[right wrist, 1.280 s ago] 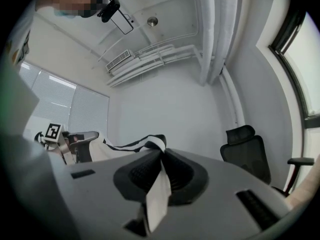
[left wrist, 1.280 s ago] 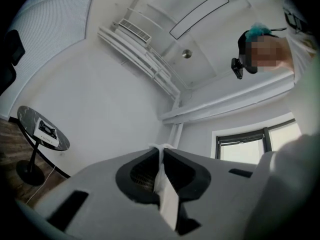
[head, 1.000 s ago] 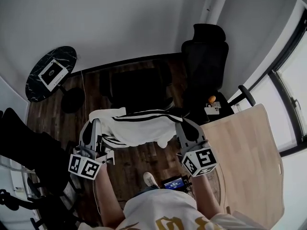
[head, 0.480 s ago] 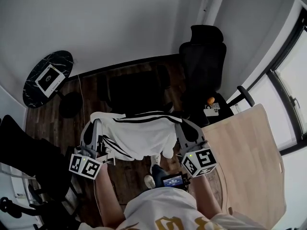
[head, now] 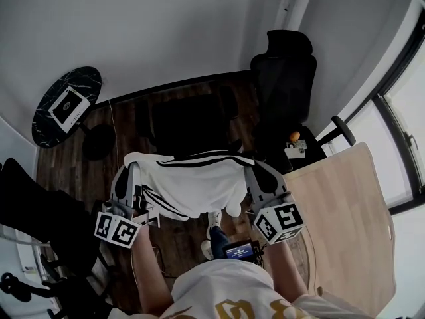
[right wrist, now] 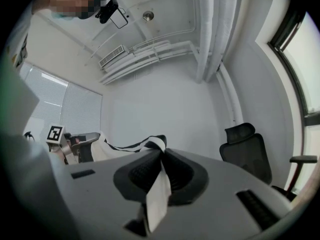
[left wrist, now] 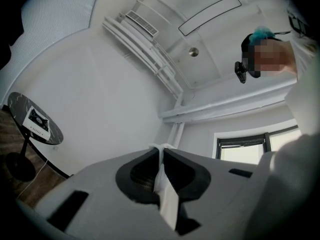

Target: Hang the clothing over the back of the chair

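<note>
A white garment with black stripes hangs stretched between my two grippers, in front of the black chair, whose back is just beyond the garment's top edge. My left gripper is shut on the garment's left corner, and white fabric is pinched between its jaws. My right gripper is shut on the right corner, with a fold of white cloth clamped between its jaws. In the right gripper view the garment runs off to the left toward the other gripper's marker cube.
A second black office chair stands at the back right, also in the right gripper view. A round dark side table is at the left, a wooden desk at the right. The floor is dark wood.
The person's foot has stepped forward under the garment. The left gripper has edged a little with its corner. Both grips are unchanged.
</note>
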The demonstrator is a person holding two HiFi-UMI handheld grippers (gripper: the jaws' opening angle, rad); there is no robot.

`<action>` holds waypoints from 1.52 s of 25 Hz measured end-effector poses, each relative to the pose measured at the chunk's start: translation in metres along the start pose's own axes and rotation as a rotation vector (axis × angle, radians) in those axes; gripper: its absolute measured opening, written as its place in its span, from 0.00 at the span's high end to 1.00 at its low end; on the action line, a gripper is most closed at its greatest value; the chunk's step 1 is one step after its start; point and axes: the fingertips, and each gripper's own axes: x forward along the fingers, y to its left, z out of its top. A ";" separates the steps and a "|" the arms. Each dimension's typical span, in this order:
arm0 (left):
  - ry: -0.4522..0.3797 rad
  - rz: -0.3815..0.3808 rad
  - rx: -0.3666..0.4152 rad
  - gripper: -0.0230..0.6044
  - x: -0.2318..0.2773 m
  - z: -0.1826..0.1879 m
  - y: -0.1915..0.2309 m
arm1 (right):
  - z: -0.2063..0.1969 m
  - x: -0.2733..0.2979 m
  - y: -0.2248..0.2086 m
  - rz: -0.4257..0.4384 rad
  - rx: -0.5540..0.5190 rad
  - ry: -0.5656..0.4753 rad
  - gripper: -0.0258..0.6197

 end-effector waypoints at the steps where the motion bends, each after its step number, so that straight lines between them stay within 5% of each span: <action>1: -0.010 -0.003 -0.011 0.90 0.000 0.003 0.001 | 0.003 0.001 0.001 0.003 0.000 -0.003 0.91; 9: -0.079 -0.029 -0.019 0.90 0.018 0.043 0.004 | 0.043 0.029 0.008 0.061 -0.001 -0.062 0.91; 23: -0.108 -0.011 0.097 0.90 0.098 0.104 0.034 | 0.118 0.107 -0.006 0.103 -0.132 -0.157 0.91; 38: 0.025 0.072 0.134 0.90 0.194 0.069 0.116 | 0.112 0.226 -0.055 0.129 -0.166 -0.070 0.91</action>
